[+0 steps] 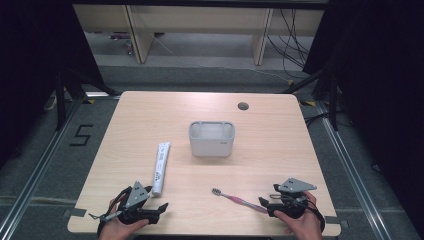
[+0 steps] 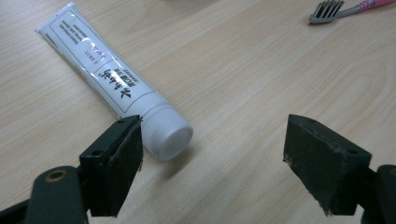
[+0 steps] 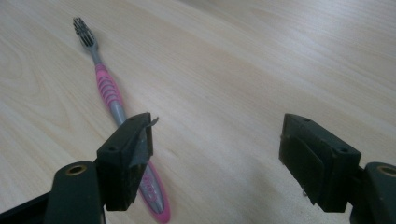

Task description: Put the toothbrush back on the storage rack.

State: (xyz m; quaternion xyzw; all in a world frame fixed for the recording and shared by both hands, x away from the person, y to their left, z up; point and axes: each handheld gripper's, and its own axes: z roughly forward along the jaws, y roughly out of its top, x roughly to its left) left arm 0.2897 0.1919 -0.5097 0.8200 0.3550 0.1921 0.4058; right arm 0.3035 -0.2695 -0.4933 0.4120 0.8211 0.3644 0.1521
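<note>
Wood table: high view adds grey caddy; left gripper and right gripper agape beside toothpaste, toothbrush, seemingly untouched.

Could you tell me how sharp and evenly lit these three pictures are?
High view: the table is evenly lit, the surroundings dark, details slightly soft. Left gripper view: glare streaks the toothpaste tube, whose cap casts a soft shadow. Right gripper view: the toothbrush is fairly sharp; the far tabletop blurs under a pale sheen.

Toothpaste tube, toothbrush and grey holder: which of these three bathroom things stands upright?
The grey holder at the table's middle stands upright, open at the top. The toothpaste tube and toothbrush lie flat.
</note>
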